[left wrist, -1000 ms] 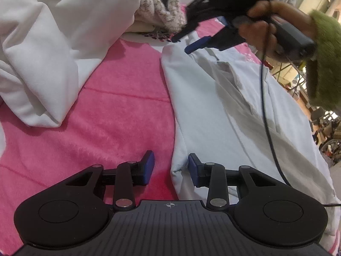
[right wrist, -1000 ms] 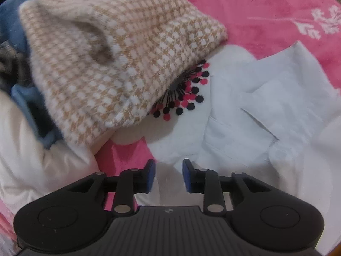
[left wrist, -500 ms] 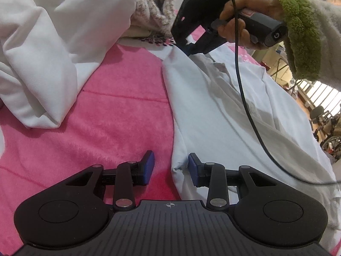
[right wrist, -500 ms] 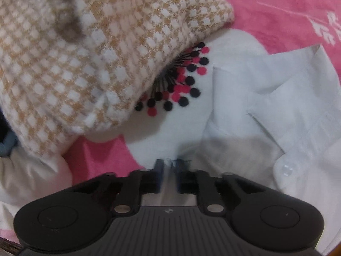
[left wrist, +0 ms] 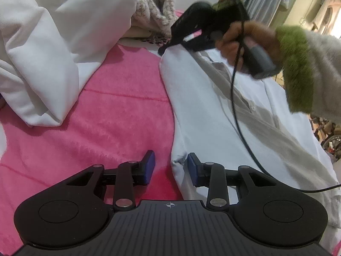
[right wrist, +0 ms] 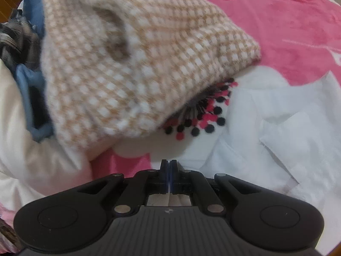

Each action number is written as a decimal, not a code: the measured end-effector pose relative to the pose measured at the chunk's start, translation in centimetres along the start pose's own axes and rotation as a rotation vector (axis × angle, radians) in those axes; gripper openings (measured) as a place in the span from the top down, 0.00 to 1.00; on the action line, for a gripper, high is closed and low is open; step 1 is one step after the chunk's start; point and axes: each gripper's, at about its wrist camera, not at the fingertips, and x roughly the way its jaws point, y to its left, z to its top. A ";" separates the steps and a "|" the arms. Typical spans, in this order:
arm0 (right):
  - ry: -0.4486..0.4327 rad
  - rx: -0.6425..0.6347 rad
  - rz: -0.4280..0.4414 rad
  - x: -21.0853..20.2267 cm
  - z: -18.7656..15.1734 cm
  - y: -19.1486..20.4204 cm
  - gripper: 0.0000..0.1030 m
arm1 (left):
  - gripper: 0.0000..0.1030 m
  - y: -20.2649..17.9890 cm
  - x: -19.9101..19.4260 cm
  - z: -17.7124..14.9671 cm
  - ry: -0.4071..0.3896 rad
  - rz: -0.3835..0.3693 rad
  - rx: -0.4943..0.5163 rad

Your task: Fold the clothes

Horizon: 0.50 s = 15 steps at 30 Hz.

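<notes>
A: On the pink blanket (left wrist: 119,115), the pale button-up shirt (left wrist: 208,115) lies spread out, running from the 6 o'clock edge of the left wrist view up toward 1 o'clock. State the left gripper condition.

B: Left gripper (left wrist: 170,167): jaws partly apart. The shirt's lower corner sits between the blue pads; the right-hand pad is at the cloth edge, the left-hand pad is over bare blanket and clear of the fabric. No clamping is visible.

A: Right gripper condition?

B: Right gripper (right wrist: 168,170): jaws have just been closing and the pads now stand together, with only a thin pale line between them. In the left wrist view its tips meet the shirt's top corner at 12 o'clock. Whether fabric is actually pinched cannot be told from either view. A hand (left wrist: 240,40) with a green fuzzy cuff (left wrist: 296,68) grips the handle at 2 o'clock, and a black cable (left wrist: 238,111) hangs across the shirt.

A: Surrounding items?

B: Right wrist view: a tan-and-white checked knit (right wrist: 132,64) fills 10 to 12 o'clock, resting over a white patch with red and black dots (right wrist: 200,119). Blue fabric (right wrist: 32,89) shows at 9 o'clock. The shirt's collar and placket occupy 3 to 4 o'clock. Left wrist view: a white garment (left wrist: 53,42) is bunched at 10 o'clock, apart from the shirt, with blanket showing between them.
</notes>
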 end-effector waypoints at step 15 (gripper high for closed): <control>-0.236 0.373 0.153 -10.7 0.6 -8.7 0.85 | 0.61 -0.8 0.0 0.2 0.011 0.040 0.026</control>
